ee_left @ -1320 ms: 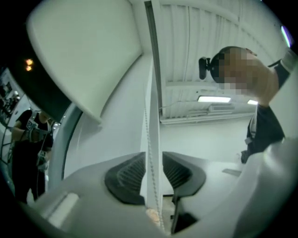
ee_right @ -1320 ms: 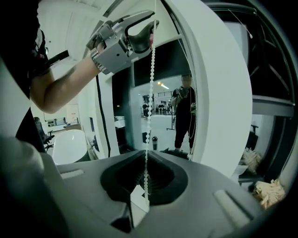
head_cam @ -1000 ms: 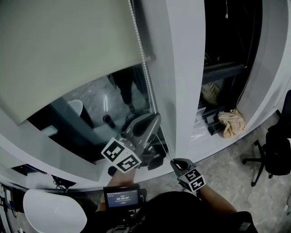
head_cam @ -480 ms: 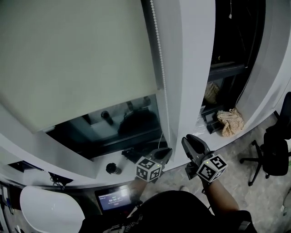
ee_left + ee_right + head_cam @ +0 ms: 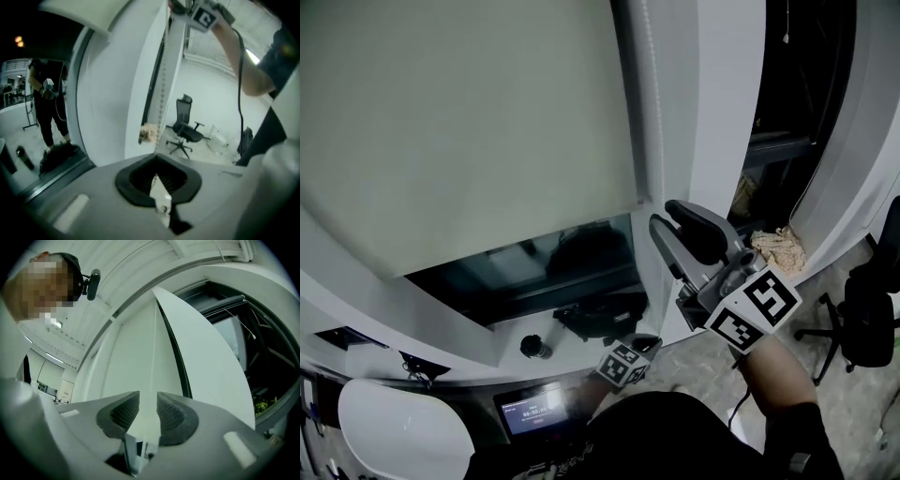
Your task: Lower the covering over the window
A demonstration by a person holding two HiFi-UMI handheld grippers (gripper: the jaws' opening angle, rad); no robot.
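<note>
Roller blind (image 5: 469,131) is drawn most of the way down; a low strip of window (image 5: 544,267) is left uncovered. Bead chain (image 5: 162,93), right of it, is clamped in the closed left gripper (image 5: 157,159), held low as if finishing a pull. Right gripper (image 5: 667,214) is held high, likely for a regrip; its jaws have just been opened wide and nothing is gripped.

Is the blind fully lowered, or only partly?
Partly lowered. In the head view the bottom edge of the blind stops above a strip of bare dark glass, which is not yet covered.
</note>
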